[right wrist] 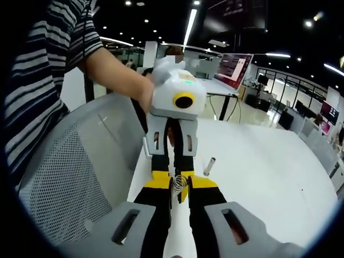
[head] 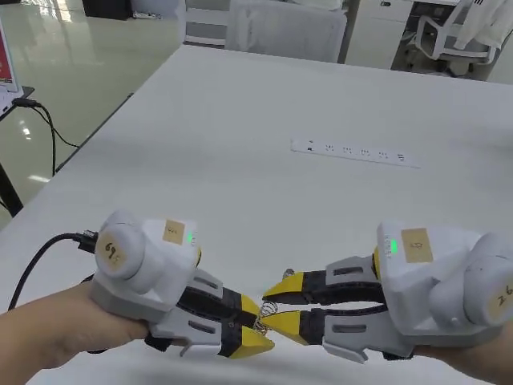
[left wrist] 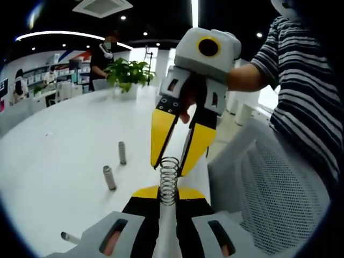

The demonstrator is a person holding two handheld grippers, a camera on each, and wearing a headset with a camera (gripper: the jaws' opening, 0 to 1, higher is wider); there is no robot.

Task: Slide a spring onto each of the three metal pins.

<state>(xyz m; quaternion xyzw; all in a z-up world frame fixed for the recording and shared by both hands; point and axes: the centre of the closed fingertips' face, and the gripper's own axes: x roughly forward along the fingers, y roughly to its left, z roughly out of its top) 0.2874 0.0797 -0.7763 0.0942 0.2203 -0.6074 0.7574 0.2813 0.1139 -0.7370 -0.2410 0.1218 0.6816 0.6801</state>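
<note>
Low over a broad white table (head: 280, 104), the left gripper (left wrist: 167, 193), grey and black with yellow tips, is clamped on a slim pale metal pin (left wrist: 166, 231) whose end carries a small coiled steel spring (left wrist: 169, 177). Facing it nose to nose, the right gripper (right wrist: 180, 181) pinches the spring's far end between its tips. Beyond them, a nearer grey pin (left wrist: 109, 177) and a farther grey pin (left wrist: 122, 152) stand upright on the table, close together.
</note>
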